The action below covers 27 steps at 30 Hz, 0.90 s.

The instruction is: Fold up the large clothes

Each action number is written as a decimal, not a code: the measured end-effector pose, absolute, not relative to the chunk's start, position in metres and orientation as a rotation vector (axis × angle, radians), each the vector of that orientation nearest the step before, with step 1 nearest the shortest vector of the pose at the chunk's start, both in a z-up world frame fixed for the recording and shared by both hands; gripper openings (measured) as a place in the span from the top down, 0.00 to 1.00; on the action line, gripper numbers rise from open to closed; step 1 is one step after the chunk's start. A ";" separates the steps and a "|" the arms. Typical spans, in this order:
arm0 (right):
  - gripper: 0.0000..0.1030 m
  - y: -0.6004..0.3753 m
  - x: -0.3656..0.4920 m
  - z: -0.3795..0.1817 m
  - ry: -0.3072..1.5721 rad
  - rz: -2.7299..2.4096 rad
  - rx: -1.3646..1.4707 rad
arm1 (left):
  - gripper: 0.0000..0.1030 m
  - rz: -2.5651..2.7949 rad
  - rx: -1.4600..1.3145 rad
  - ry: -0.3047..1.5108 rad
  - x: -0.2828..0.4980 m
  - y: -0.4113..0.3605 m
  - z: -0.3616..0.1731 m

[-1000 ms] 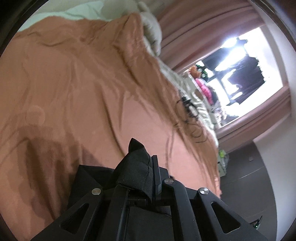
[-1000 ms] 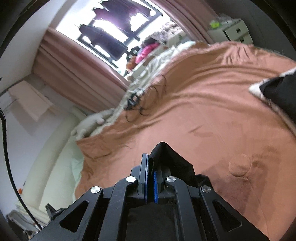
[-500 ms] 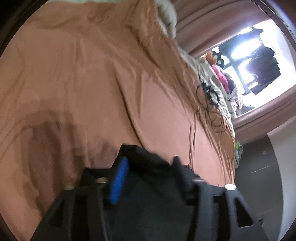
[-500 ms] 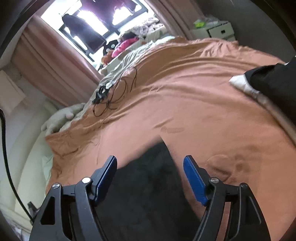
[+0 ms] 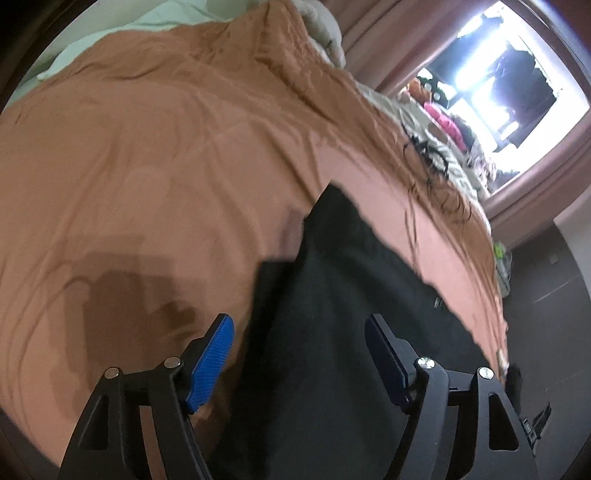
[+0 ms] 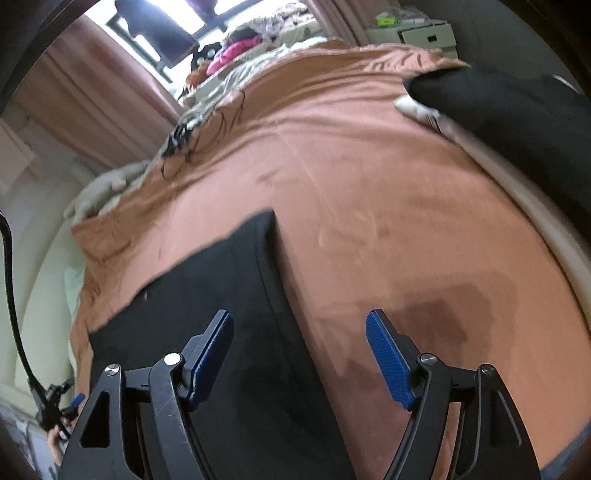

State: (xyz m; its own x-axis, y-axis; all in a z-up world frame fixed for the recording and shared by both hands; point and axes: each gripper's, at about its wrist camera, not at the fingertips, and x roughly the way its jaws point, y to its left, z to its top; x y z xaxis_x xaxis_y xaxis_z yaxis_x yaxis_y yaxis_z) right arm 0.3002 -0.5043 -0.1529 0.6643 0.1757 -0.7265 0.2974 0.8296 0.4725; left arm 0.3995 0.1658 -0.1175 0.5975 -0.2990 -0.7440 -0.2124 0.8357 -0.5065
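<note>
Left wrist view shows the left gripper with its blue-padded fingers spread apart above the flat black cloth garment, lying low and centre on the rust-orange bed cover. Right wrist view: the right gripper likewise has fingers apart, with the garment at lower left.

We get our light from a window, blown out to white glare at two o'clock in the left view and eleven o'clock in the right. The rust bedspread is evenly, softly lit. Gripper shadows fall on it at eight o'clock and four o'clock. The black garment shows motion blur, perhaps hiding folds. Fisheye bending curves everything, and dark vignetting rings both frames.
</note>
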 end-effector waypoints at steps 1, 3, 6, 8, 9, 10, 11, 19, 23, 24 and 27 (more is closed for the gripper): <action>0.28 -0.503 0.295 -0.156 0.864 -0.072 0.604 | 0.30 -0.051 -0.599 0.956 0.393 0.167 -0.121; 0.28 -0.502 0.283 -0.162 0.873 -0.071 0.600 | 0.32 -0.048 -0.590 0.979 0.376 0.167 -0.127; 0.28 -0.500 0.266 -0.171 0.882 -0.057 0.621 | 0.33 -0.060 -0.590 0.998 0.354 0.166 -0.133; 0.28 -0.498 0.255 -0.175 0.887 -0.046 0.626 | 0.33 -0.068 -0.589 1.014 0.340 0.164 -0.137; 0.28 -0.496 0.249 -0.178 0.891 -0.037 0.627 | 0.33 -0.071 -0.582 1.026 0.336 0.162 -0.138; 0.28 -0.494 0.245 -0.180 0.898 -0.034 0.626 | 0.33 -0.071 -0.574 1.033 0.330 0.161 -0.139; 0.28 -0.492 0.241 -0.182 0.907 -0.034 0.622 | 0.33 -0.070 -0.565 1.036 0.323 0.158 -0.140; 0.28 -0.490 0.202 -0.204 0.968 -0.185 0.552 | 0.33 0.035 -0.534 1.058 0.279 0.166 -0.165; 0.28 -0.488 0.183 -0.189 0.940 -0.188 0.579 | 0.33 0.074 -0.591 1.040 0.261 0.178 -0.164; 0.28 -0.484 0.179 -0.184 0.928 -0.177 0.575 | 0.33 0.081 -0.593 1.037 0.258 0.179 -0.162; 0.28 -0.465 0.170 -0.166 0.896 -0.140 0.526 | 0.33 0.063 -0.626 1.019 0.249 0.179 -0.157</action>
State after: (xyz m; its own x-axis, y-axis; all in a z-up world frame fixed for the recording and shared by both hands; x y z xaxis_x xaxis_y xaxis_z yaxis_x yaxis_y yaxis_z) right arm 0.1700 -0.4652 -0.1657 0.6254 0.0989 -0.7740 0.3308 0.8648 0.3778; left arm 0.2486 0.1792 -0.1569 0.5381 -0.2334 -0.8099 -0.3319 0.8246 -0.4581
